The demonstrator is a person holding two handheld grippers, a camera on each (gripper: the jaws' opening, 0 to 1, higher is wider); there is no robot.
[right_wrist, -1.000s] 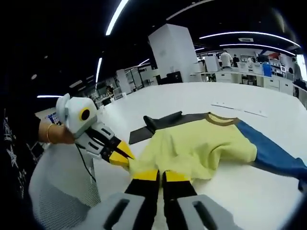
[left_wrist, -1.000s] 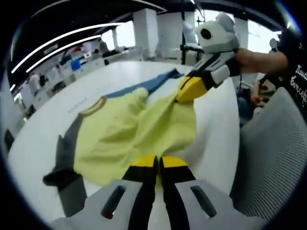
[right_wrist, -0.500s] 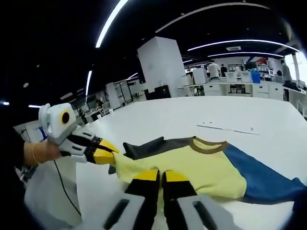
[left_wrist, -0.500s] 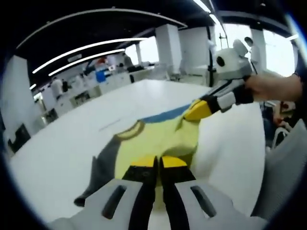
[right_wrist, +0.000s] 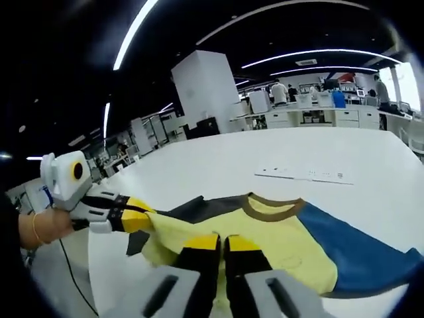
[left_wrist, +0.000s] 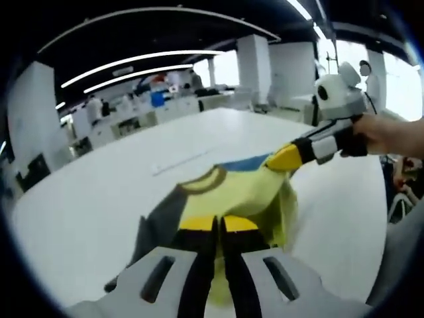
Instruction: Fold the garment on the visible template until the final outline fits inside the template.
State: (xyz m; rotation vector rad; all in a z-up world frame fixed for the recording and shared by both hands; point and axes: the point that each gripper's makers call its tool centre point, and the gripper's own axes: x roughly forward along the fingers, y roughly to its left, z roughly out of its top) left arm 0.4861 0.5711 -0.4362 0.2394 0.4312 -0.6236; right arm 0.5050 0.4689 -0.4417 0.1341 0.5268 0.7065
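Garment [right_wrist: 271, 235] blue sleeve clearer rightward.

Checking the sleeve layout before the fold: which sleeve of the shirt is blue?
The blue sleeve is the one on the right gripper's side in the right gripper view; the dark grey sleeve runs toward the left gripper.

Left gripper [left_wrist: 220, 225], right gripper [right_wrist: 218, 244]: jaws closed on shirt [right_wrist: 265, 238] hem, held raised, side by side.

White table [right_wrist: 371, 165]; garment [right_wrist: 278, 238] lying on it, hem lifted.
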